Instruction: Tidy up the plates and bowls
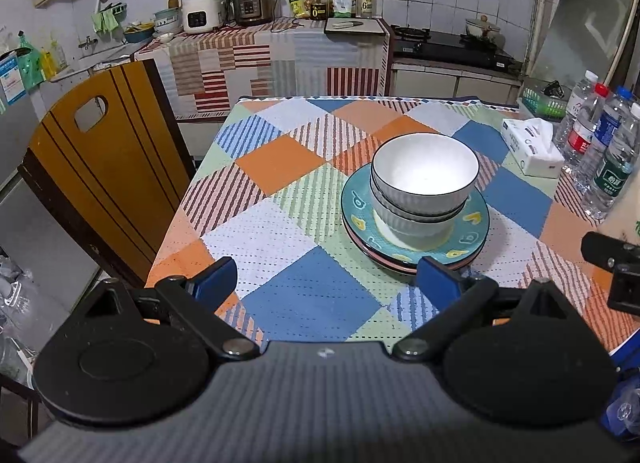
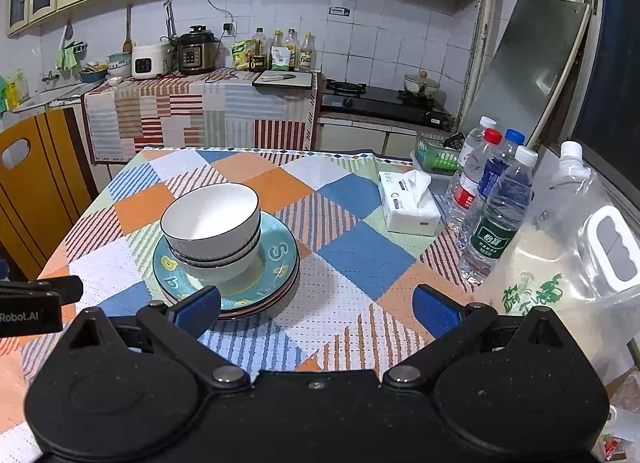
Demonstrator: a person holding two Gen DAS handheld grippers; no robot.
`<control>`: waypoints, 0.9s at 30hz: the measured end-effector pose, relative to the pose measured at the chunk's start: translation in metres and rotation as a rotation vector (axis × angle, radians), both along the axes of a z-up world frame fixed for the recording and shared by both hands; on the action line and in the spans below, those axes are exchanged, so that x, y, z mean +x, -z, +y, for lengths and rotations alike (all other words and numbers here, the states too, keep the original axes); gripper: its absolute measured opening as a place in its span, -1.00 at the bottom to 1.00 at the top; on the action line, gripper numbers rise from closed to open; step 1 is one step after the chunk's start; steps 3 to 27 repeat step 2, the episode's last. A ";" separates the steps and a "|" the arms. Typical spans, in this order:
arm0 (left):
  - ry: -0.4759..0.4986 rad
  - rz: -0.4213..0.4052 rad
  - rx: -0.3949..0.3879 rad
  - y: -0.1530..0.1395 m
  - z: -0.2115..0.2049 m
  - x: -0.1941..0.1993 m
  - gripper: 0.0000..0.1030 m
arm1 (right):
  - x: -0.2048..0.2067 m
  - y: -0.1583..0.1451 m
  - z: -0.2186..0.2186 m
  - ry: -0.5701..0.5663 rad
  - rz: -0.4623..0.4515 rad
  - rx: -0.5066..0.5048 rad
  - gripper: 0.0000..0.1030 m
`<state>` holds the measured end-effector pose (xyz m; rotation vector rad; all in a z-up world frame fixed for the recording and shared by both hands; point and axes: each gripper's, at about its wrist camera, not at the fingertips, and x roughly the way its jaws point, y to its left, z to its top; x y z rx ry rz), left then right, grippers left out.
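Both my tongs hang released above the patchwork tablecloth (image 1: 304, 295), holding nothing: my left gripper (image 1: 326, 277) has its blue pads spread wide, and so does my right gripper (image 2: 316, 303). The things I care about sit together near the middle of the table: two white ribbed bowls with dark rims (image 1: 424, 179), nested one in the other, rest on a teal patterned plate (image 1: 476, 219), which lies on a pink-rimmed plate (image 1: 394, 266) beneath it. From the look of it, the stack is already made, or close to it. My worry is the tall pile: if I nudge the upper bowl from the side with a pad, it could tilt or slide off the lower one, as glazed ceramic gives little grip. The white tissue pack (image 2: 410, 207) and the clear water bottles (image 2: 496, 219) stand near on my right, so a wide swing there could topple a bottle.
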<state>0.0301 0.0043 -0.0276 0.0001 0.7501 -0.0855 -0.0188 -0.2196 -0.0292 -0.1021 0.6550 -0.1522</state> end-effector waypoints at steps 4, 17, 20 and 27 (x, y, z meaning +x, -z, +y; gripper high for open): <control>0.000 0.000 -0.001 0.000 0.000 0.000 0.89 | 0.000 0.001 -0.001 -0.002 0.002 -0.002 1.00; 0.000 0.000 -0.001 0.000 0.000 0.000 0.89 | 0.000 0.001 -0.001 -0.002 0.002 -0.002 1.00; 0.000 0.000 -0.001 0.000 0.000 0.000 0.89 | 0.000 0.001 -0.001 -0.002 0.002 -0.002 1.00; 0.000 0.000 -0.001 0.000 0.000 0.000 0.89 | 0.000 0.001 -0.001 -0.002 0.002 -0.002 1.00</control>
